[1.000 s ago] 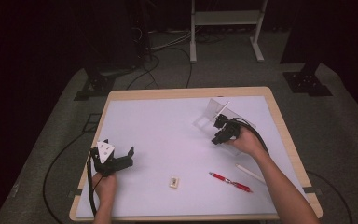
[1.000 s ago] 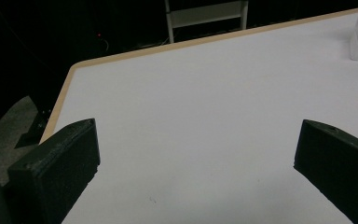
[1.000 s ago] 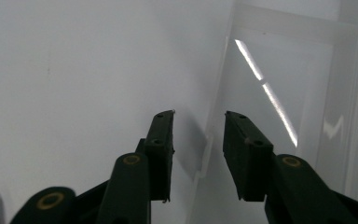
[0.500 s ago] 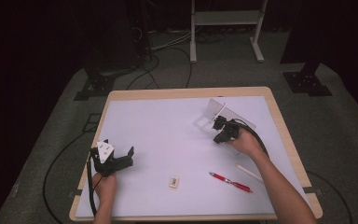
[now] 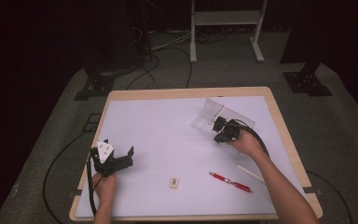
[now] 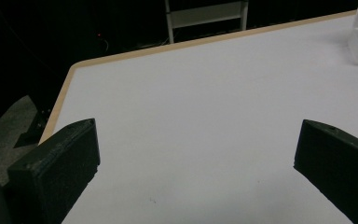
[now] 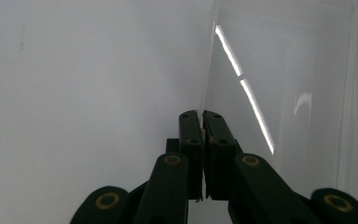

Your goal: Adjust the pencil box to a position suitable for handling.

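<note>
Right gripper view: right gripper (image 7: 200, 114) just closed, pinching clear box (image 7: 284, 70) wall; left gripper (image 6: 196, 154) wide open, holding nothing.

Bench (image 5: 158, 121) centre: bare, free passage.
Far right: clear box (image 5: 214, 113).
Near edge: eraser (image 5: 174, 182), pen (image 5: 230, 181), white stick (image 5: 250, 173).

No readable text anywhere — dark marks on the left gripper's plate (image 5: 105, 150) too small

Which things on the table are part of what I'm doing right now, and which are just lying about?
In the job:
- clear plastic box
- right claw, shut on the box's wall

Lying about:
- red pen
- white stick
- small eraser
- left claw, open, idle
</note>
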The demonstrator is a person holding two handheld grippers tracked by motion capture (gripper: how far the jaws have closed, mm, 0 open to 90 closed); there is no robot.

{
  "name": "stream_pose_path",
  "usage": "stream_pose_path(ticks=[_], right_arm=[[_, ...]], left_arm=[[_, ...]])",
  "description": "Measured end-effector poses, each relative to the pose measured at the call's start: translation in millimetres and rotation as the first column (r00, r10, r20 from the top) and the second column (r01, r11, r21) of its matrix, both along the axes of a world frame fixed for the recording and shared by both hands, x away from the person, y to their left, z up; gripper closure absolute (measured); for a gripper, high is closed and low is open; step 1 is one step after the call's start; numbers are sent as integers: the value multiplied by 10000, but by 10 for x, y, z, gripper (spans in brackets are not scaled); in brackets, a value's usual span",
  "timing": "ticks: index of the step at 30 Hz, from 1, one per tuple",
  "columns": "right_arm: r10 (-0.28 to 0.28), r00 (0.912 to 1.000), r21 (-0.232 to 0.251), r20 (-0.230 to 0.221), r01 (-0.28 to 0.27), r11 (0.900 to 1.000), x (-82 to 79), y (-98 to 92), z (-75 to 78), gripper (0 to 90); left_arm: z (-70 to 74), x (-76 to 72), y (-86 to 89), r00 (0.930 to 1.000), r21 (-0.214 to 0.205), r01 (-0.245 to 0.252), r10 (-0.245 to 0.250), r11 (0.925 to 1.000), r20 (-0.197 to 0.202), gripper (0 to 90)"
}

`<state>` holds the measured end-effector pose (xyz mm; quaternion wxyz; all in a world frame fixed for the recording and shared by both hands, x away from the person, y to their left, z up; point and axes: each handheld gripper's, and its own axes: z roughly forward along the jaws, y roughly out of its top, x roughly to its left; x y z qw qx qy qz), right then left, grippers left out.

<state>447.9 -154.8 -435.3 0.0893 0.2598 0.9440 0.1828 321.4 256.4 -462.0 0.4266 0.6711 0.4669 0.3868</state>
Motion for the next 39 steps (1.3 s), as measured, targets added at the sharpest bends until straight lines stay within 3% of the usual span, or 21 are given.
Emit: stream_pose_path(ticks=[6, 7, 9, 11, 20, 28, 32, 39], right_arm=[[223, 9996, 273, 161, -228, 9994, -57, 20, 106, 868], [541, 9983, 508, 233, -552, 9972, -100, 34, 182, 867], [647, 9976, 546, 260, -660, 9963, -119, 44, 209, 868], [1052, 9939, 827, 342, -1077, 9907, -197, 84, 282, 867], [2082, 9772, 914, 422, -2113, 9731, -375, 226, 336, 865], [2795, 9597, 901, 310, -2811, 9554, -500, 391, 300, 866], [3297, 9440, 624, 118, -3298, 9420, -541, 517, 196, 865], [3629, 9316, 425, -217, -3618, 9313, -579, 655, 92, 865]], left_arm=[[0, -1, 0, 10000, 3, 4, -4, 10000, -4, 0], [0, -1, 1, 10000, 1, 2, -2, 10000, -4, 0], [1, 0, 1, 10000, -5, 3, -3, 10000, -5, 0], [1, 0, 2, 10000, -1, 3, -3, 10000, -6, 0], [1, 1, 3, 10000, -28, -16, 16, 10000, -20, 0], [1, 3, 6, 10000, -35, -34, 33, 10000, -35, 0], [2, 4, 11, 10000, -69, -35, 34, 10000, -41, 0], [2, 4, 11, 10000, -71, -47, 47, 10000, -49, 0]])
